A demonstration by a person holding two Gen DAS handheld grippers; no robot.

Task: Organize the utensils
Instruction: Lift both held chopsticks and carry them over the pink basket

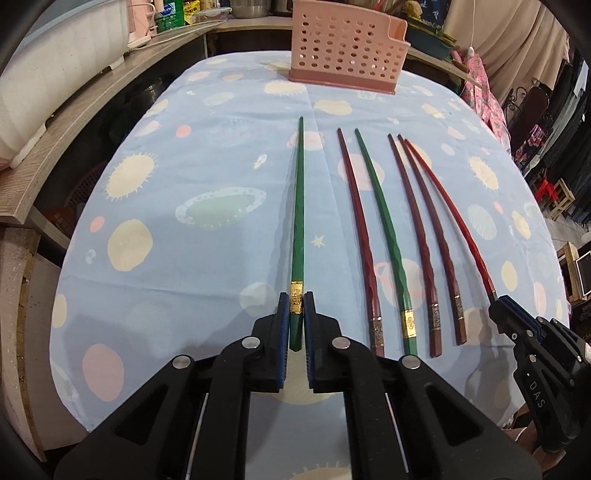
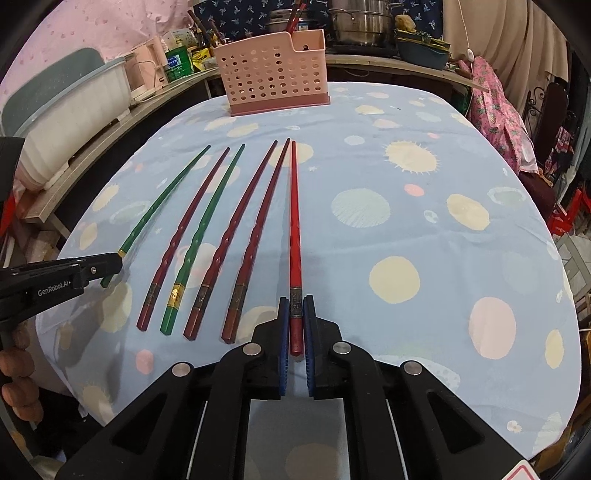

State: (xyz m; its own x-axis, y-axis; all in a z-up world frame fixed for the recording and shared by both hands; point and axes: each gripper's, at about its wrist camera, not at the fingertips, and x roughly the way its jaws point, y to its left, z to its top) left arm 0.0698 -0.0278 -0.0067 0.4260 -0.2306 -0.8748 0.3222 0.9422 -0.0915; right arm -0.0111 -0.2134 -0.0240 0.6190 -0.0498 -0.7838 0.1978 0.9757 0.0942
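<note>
Several chopsticks lie side by side on the blue patterned tablecloth [image 1: 221, 258]. My left gripper [image 1: 296, 300] is shut on the leftmost green chopstick [image 1: 298, 221] at its gold band. My right gripper [image 2: 296, 302] is shut on the bright red chopstick [image 2: 294, 229] at its thick end; it also shows in the left wrist view [image 1: 496, 301]. Between them lie a dark red chopstick [image 1: 360, 236], a second green chopstick [image 1: 386, 236] and two more dark red chopsticks [image 1: 417, 236]. A pink perforated holder [image 1: 347, 48] stands upright at the table's far end.
A wooden counter [image 1: 74, 122] with a white tub [image 1: 55, 74] curves along the left. Pots [image 2: 354, 22] and bottles stand behind the holder [image 2: 273, 74]. Pink cloth [image 2: 498, 107] hangs at the far right. The left gripper shows in the right wrist view [image 2: 110, 264].
</note>
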